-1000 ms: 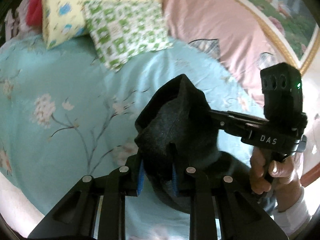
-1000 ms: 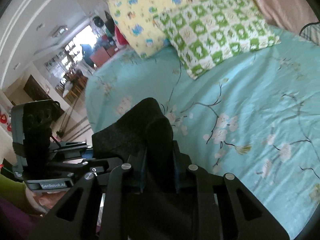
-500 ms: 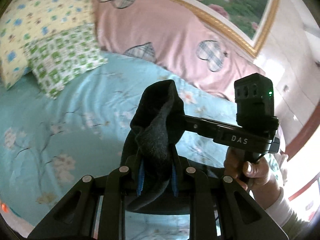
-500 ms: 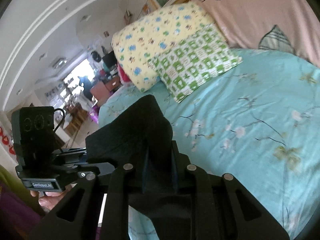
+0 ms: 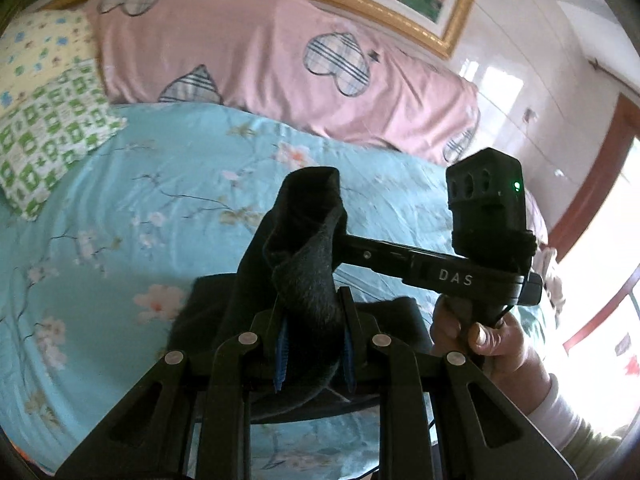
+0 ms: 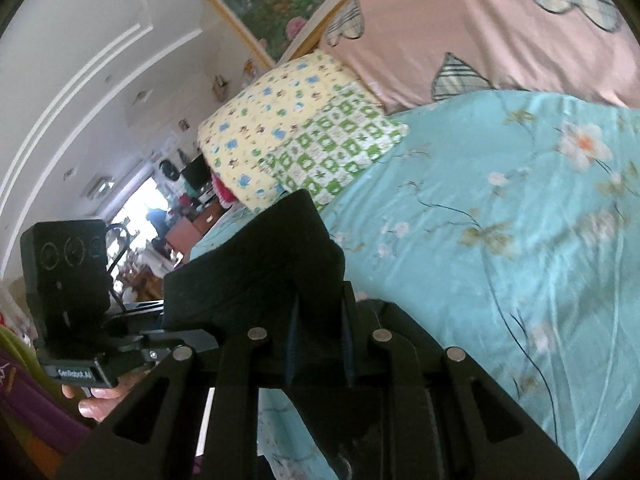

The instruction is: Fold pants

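Dark charcoal pants (image 5: pixel 308 248) hang lifted above a turquoise floral bedspread (image 5: pixel 140 184). My left gripper (image 5: pixel 314 344) is shut on a bunched fold of the cloth, which stands up between its blue pads. In the same view the right gripper's body (image 5: pixel 484 236) reaches in from the right, held by a hand (image 5: pixel 488 336), its tips hidden in the cloth. In the right wrist view my right gripper (image 6: pixel 320 340) is shut on another edge of the pants (image 6: pixel 276 268). The left gripper's body (image 6: pixel 68 292) shows at the left there.
A long pink cushion with plaid hearts (image 5: pixel 280 60) runs along the headboard. A green checked pillow (image 5: pixel 44 136) and a yellow patterned one (image 6: pixel 272 128) lie at the bed's head. A framed picture (image 6: pixel 280 4) hangs above. A doorway (image 5: pixel 600 300) opens on the right.
Both grippers have swung across the bed with the pants still held, rolling as they went. The pillows slid left in the left view and the pink cushion came into sight.
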